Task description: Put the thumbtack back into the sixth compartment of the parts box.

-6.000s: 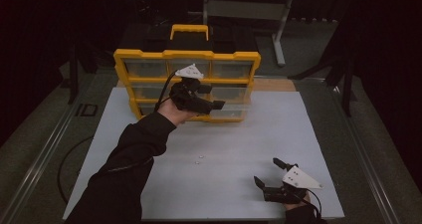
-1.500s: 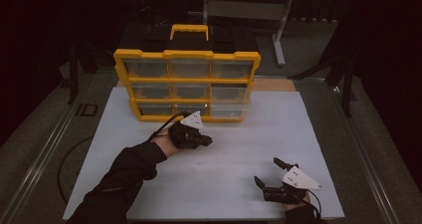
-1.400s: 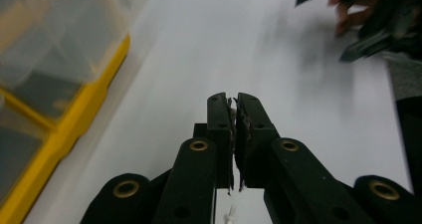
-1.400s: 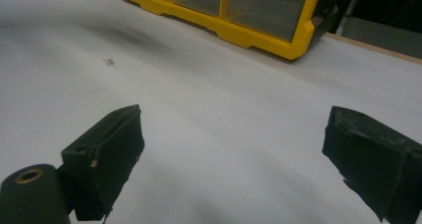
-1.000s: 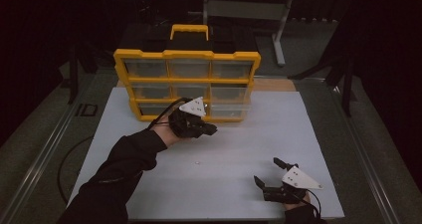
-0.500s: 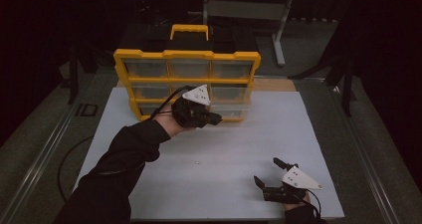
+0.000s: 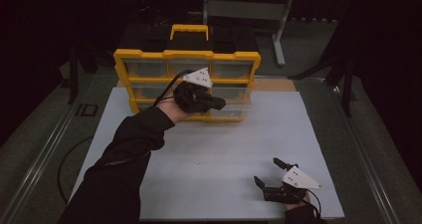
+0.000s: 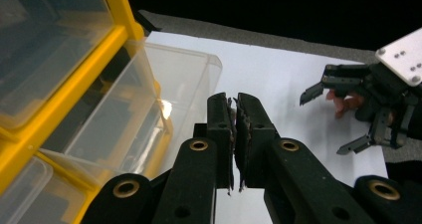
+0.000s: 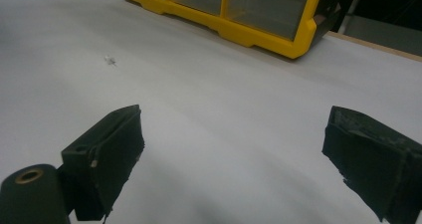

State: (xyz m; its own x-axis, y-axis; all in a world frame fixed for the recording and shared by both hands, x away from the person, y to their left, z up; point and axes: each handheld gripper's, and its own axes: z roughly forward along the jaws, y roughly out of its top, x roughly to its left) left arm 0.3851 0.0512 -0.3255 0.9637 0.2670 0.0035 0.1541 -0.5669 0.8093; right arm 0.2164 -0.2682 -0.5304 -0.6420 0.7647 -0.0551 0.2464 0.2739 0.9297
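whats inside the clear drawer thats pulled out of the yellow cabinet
The clear drawer by the shut left gripper looks empty through its walls. Its back part sits inside the yellow cabinet, so that stays hidden.

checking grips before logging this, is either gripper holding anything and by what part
Nothing is held. The left gripper has its jaws shut on nothing, beside a pulled-out clear drawer of the yellow organizer. The right gripper is open above the white tabletop.

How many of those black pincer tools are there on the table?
2. The left gripper is held up in front of the yellow drawer cabinet, its jaws shut. The right gripper sits low at the near right of the white table, jaws open.
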